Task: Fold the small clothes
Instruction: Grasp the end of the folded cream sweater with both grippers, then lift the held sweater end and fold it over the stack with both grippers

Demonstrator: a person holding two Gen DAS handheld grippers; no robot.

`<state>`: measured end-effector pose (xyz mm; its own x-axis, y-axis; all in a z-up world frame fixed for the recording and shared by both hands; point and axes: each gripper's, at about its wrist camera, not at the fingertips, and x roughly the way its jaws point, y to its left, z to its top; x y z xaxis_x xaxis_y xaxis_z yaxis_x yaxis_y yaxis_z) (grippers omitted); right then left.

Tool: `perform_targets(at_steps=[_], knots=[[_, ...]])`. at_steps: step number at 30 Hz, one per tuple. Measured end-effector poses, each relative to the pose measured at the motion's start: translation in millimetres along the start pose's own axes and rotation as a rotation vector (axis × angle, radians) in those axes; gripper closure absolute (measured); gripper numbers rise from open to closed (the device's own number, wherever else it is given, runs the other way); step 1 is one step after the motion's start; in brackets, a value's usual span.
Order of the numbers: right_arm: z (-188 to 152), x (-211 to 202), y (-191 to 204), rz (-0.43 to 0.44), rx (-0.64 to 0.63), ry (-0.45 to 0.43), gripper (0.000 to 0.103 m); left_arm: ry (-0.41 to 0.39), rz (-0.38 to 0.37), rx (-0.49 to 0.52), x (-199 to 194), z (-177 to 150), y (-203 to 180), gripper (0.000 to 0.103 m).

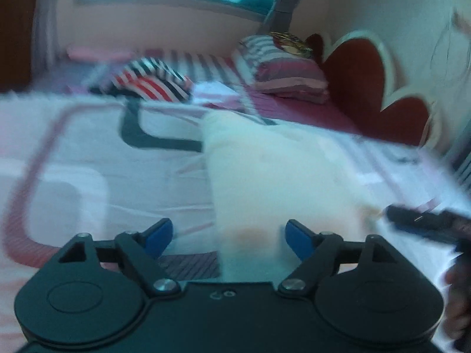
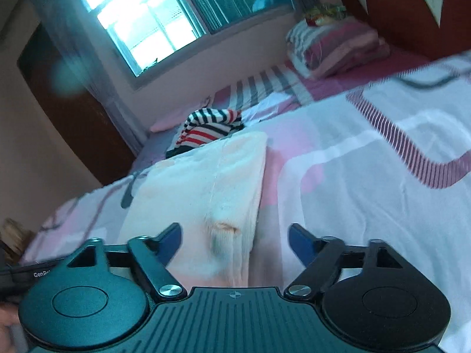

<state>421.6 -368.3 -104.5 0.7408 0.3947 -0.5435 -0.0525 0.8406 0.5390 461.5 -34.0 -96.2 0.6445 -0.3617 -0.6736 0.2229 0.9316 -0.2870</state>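
Observation:
A folded cream-white garment [image 1: 273,176] lies flat on the bed, a faint orange stain near its front end. My left gripper [image 1: 228,236] hovers over that near end, its blue pads [image 1: 159,236] wide apart and clear of the cloth. In the right wrist view the same garment [image 2: 212,185] stretches away from my right gripper [image 2: 235,241], which stands open above its stained near end; nothing is pinched. The right gripper's dark body [image 1: 424,220] shows at the right edge of the left wrist view. A red, white and black striped garment [image 2: 210,129] lies crumpled farther back.
The bed cover [image 2: 368,206] is white and pink with striped bands. Folded striped bedding and pillows [image 1: 282,67] are stacked near the red headboard [image 1: 356,79]. A window [image 2: 141,20] and a dark wooden door [image 2: 67,103] stand beyond the bed. A hand [image 1: 459,303] shows at right.

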Motion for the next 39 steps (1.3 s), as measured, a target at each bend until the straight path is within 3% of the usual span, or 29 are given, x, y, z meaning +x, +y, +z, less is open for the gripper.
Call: perform_targets(at_steps=[3,9,12,14,15,16,17,21,25,29,33,36,39], knots=[[6,10,-11,0.052,0.065,0.027,0.029,0.038,-0.054,-0.064,15,5,8,0.029],[5,23,-19,0.073,0.122,0.057,0.030,0.064,-0.080,-0.069,35,6,5,0.026],[4,24,-19,0.076,0.114,0.050,0.040,0.062,-0.086,-0.074,38,5,6,0.024],[4,27,-19,0.084,0.110,0.056,0.040,0.060,-0.087,-0.069,39,4,7,0.023],[4,29,-18,0.101,0.101,0.063,0.048,0.059,-0.086,-0.064,39,5,6,0.023],[3,31,-16,0.100,0.076,0.072,0.064,0.059,-0.086,-0.061,38,5,6,0.023],[4,35,-16,0.079,0.051,0.080,0.064,0.061,-0.087,-0.060,38,5,6,0.023],[5,33,-24,0.063,0.150,0.049,0.063,0.067,-0.082,-0.050,36,6,5,0.023],[3,26,-19,0.076,0.151,0.061,0.043,0.072,-0.086,-0.048,33,6,7,0.023],[4,22,-27,0.100,0.179,0.069,0.040,0.077,-0.092,-0.049,35,7,7,0.026],[12,35,-32,0.187,0.240,0.093,0.025,0.074,-0.092,-0.056,42,9,3,0.027],[17,40,-22,0.181,0.202,0.118,0.026,0.080,-0.104,-0.061,48,11,-2,0.036],[17,41,-15,0.147,0.157,0.138,0.039,0.095,-0.113,-0.069,51,14,-5,0.039]])
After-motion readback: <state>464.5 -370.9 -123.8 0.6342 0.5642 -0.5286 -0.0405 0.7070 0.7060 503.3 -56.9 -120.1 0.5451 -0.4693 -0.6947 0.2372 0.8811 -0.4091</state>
